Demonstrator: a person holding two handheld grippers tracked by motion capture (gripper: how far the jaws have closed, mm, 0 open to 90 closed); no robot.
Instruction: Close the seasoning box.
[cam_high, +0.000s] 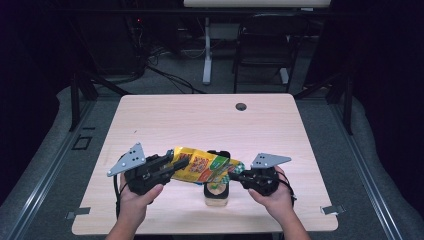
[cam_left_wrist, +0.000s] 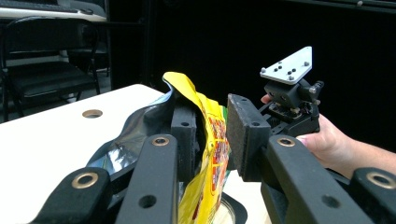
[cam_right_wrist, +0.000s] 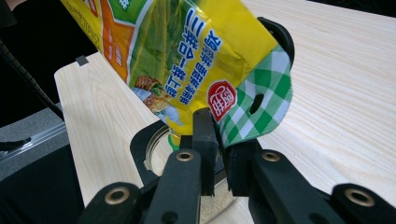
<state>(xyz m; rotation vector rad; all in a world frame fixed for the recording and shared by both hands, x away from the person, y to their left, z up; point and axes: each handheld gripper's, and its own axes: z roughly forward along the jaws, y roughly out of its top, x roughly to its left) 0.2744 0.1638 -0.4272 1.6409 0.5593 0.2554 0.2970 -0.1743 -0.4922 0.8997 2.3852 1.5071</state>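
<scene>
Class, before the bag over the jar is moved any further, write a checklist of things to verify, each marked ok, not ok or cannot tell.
1. Right gripper clamps the yellow bag at its checked end: ok.
2. Left gripper pads pressing the bag's other end: not ok, a gap shows at one pad.
3. Jar stands upright under the bag: ok.
4. Jar mouth open: ok.
5. Bag's opening aimed into the jar: cannot tell.

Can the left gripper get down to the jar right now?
Probably not: the left gripper is busy at the yellow bag, which hangs over the jar and covers its mouth.
</scene>
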